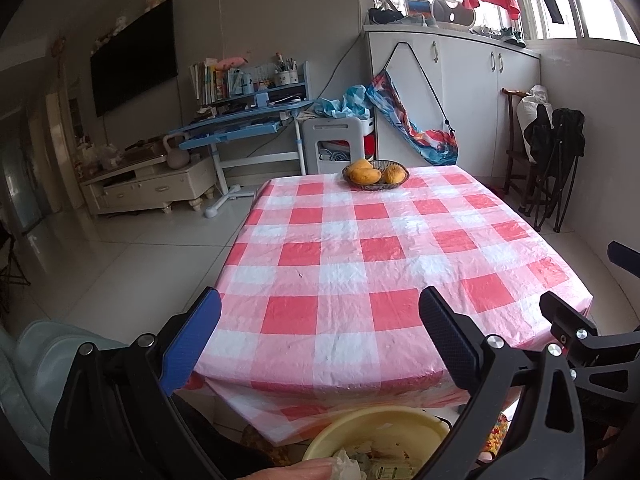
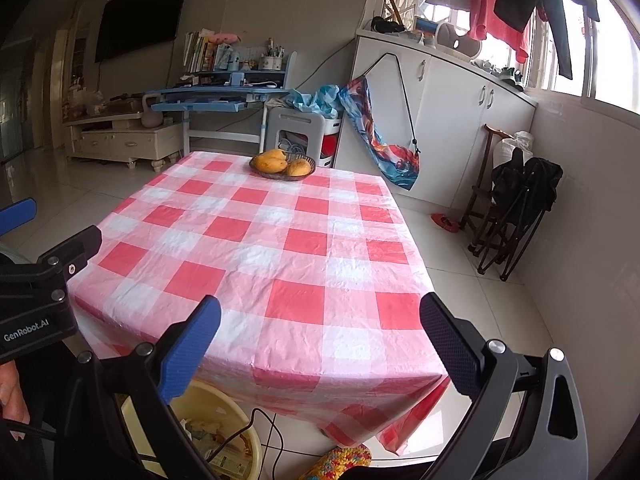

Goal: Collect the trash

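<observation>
Both spread wide and empty, left gripper [image 1: 320, 336] and right gripper [image 2: 320, 340] (above the yellow basin [image 1: 384, 420]): could snag the loose tablecloth [image 1: 380, 256].

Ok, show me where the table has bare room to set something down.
Nearly all of the checked tablecloth is bare, from the near edge by both open grippers, left gripper and right gripper, up to the fruit basket. Only that far edge is occupied. Below the near edge, the yellow basin holds trash.
</observation>
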A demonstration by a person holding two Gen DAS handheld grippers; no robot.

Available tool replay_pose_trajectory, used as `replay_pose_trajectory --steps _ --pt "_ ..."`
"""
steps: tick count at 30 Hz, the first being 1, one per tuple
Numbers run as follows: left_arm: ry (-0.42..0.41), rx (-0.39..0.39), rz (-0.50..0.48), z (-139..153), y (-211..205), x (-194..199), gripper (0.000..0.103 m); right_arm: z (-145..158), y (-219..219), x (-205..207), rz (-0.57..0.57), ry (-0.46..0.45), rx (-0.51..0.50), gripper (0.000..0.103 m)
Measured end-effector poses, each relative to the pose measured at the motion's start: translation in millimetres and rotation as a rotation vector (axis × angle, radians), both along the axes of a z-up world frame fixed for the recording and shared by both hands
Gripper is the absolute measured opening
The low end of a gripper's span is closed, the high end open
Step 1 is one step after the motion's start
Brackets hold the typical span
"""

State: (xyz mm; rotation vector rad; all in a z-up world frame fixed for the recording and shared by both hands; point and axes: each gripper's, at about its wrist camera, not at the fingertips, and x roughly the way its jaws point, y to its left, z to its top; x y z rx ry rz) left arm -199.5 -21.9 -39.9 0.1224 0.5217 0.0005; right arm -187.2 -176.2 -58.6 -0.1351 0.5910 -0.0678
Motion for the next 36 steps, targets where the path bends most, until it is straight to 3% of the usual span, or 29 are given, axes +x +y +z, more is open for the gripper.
replay_pose_trajectory --steps 36 --pt "0.01 0.038 -0.013 -6.0 -8.6 0.0 0.096 -3.9 1.6 1.4 0.008 0.017 0.006 0.095"
